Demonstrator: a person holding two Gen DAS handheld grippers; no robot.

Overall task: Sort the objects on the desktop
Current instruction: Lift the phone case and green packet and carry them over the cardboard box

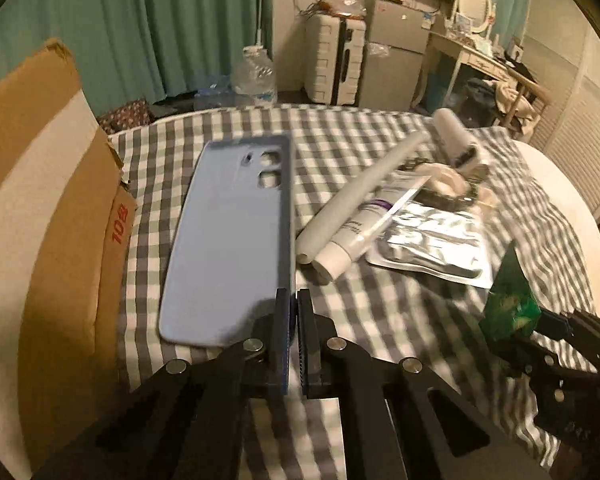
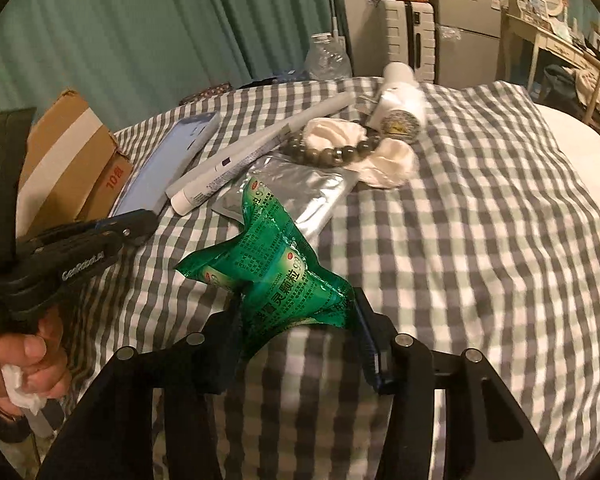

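Observation:
My left gripper (image 1: 293,312) is shut on the right edge of a light blue phone case (image 1: 228,236) and holds it above the checked cloth, beside the cardboard box (image 1: 56,240). The case also shows in the right wrist view (image 2: 160,164). My right gripper (image 2: 296,312) is shut on a green medicine sachet (image 2: 276,264), crumpled between the fingers and lifted off the cloth. The sachet shows at the right in the left wrist view (image 1: 508,304).
On the checked cloth (image 2: 460,240) lie a white tube (image 2: 216,184), a long white stick (image 1: 360,192), a silver foil pouch (image 2: 296,192), a bead bracelet (image 2: 332,152), a white scrunchie (image 2: 384,164) and a white bottle (image 2: 400,100). A suitcase (image 1: 332,60) and small fridge stand behind.

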